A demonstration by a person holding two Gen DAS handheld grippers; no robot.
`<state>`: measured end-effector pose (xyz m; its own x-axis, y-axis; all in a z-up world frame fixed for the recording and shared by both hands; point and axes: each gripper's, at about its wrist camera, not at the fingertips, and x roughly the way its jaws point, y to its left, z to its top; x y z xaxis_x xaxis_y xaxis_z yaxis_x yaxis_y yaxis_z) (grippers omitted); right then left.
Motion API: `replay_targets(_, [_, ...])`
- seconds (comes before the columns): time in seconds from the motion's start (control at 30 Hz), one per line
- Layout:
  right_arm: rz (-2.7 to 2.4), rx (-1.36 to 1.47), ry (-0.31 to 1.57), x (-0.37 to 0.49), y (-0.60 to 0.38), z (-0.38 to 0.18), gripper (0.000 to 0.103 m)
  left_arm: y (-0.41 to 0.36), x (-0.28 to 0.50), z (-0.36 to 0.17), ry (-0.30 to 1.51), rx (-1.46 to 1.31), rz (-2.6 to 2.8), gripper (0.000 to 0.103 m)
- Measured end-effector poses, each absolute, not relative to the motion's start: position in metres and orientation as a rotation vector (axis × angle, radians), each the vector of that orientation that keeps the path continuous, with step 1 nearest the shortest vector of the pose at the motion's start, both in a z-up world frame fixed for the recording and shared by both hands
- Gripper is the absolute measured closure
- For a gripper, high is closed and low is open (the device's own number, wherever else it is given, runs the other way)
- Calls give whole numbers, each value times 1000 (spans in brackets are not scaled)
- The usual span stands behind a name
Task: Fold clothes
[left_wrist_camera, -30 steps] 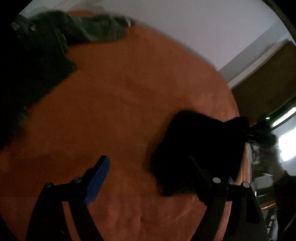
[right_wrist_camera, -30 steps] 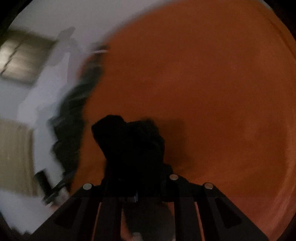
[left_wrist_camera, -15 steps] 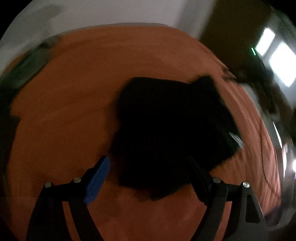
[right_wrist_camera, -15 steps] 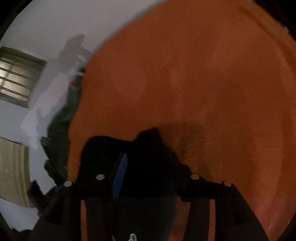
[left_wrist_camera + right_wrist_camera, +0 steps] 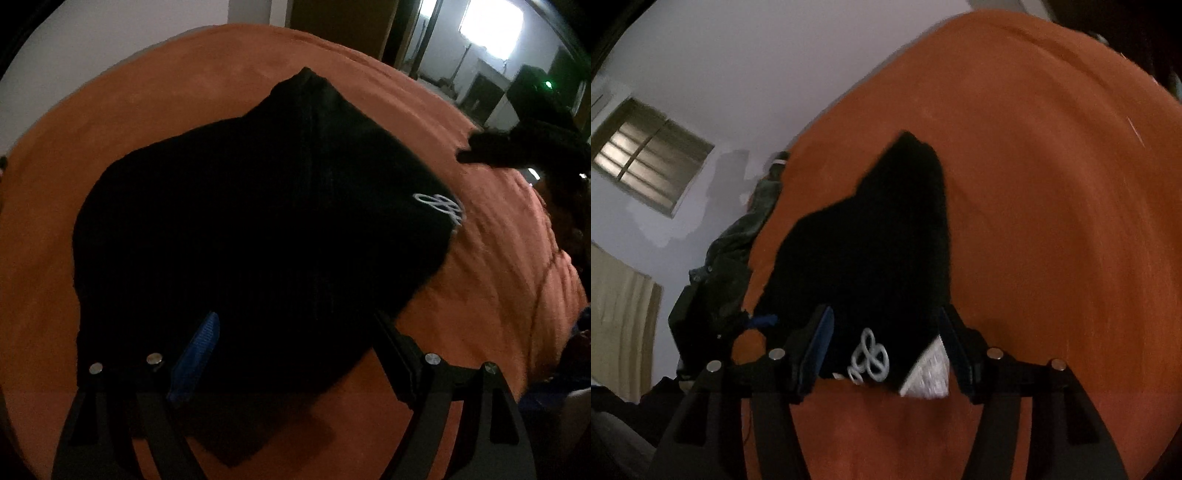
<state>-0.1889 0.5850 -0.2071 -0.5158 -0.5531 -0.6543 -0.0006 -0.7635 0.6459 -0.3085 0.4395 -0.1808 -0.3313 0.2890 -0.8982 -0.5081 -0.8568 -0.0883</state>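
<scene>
**A:** Where is the garment?

**B:** A black garment lies folded on the orange bedspread, about mid-bed. In the left wrist view it fills the centre, with a pointed corner at its far end and white script at its right edge.

**A:** What is your left gripper doing?

**B:** Its jaws stand wide apart, released, over the near edge of the garment. The blue pad on the left finger shows against the dark cloth. Whether the fingers touch the cloth is hard to tell.

**A:** And your right gripper?

**B:** Also spread and holding nothing. The near end of the garment sits between its fingers, showing the white script and a pale patch beside the right finger.

**A:** Anything else on the bed?

**B:** In the right wrist view, a pile of dark greenish clothes lies along the far left edge, by the white wall. A window shows on that wall.
</scene>
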Motion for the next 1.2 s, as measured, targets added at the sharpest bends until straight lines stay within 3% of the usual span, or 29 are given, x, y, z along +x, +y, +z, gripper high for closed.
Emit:
replay_targets(0.07, [-2341,1311,-825,-187,582,-208,45,442,-320,-190,252,-1442,2256,49])
replay_targets(0.1, [-2350,1309,-811,-187,581,-208,45,438,-326,-190,204,-1458,2260,79])
replay_targets(0.13, [-2359,1308,-798,-186,579,-208,45,432,-332,-188,145,-1468,2263,90])
replay_targets(0.3, [-2401,1300,-729,-182,572,-209,45,398,-371,-156,0,-1483,2307,92])
replay_targets(0.53, [-2434,1290,-707,-183,566,-216,45,308,-476,-112,-302,-1535,2531,91])
replay_targets(0.63, [-2401,1331,-751,-194,559,-227,45,278,-494,-106,-252,-1536,2765,85])
replay_targets(0.73, [-2381,1364,-754,-189,558,-231,45,272,-464,-103,-440,-1468,2746,54])
replay_targets(0.83, [-2349,1396,-775,-183,562,-237,45,298,-405,-110,-395,-1417,2614,30])
replay_targets(0.87, [-2328,1410,-800,-181,565,-240,45,303,-383,-117,-360,-1428,2578,28])
replay_targets(0.93, [-2286,1437,-850,-177,570,-248,45,312,-342,-140,-342,-1497,2485,26])
replay_targets(1.1, [-2174,1497,-966,-169,580,-265,45,300,-279,-198,-596,-1659,2264,27])
replay_targets(1.2, [-2117,1502,-1009,-172,579,-272,44,315,-254,-203,-503,-1657,2211,27])
